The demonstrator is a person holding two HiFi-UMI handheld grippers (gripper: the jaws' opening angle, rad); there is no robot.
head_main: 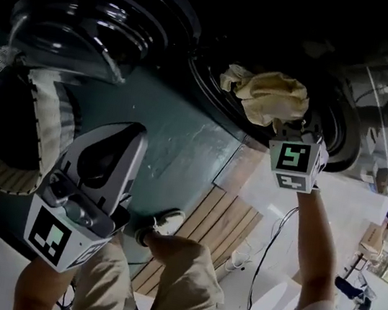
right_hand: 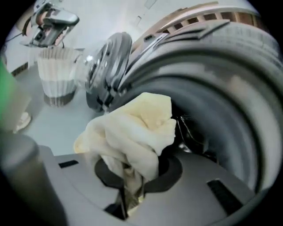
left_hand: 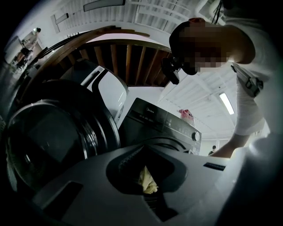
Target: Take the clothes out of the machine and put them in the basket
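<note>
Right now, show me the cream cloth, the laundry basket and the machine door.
cream cloth (head_main: 269,95), head view, middle of the bunched fabric.
laundry basket (head_main: 46,131), head view, on its white slatted wall.
machine door (head_main: 90,28), head view, on the dark round window of the open door.

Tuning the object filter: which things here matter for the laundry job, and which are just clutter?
Job: cloth, washing machine, basket, right gripper shut on the cloth.
Clutter: wooden pallet, floor cable.
</note>
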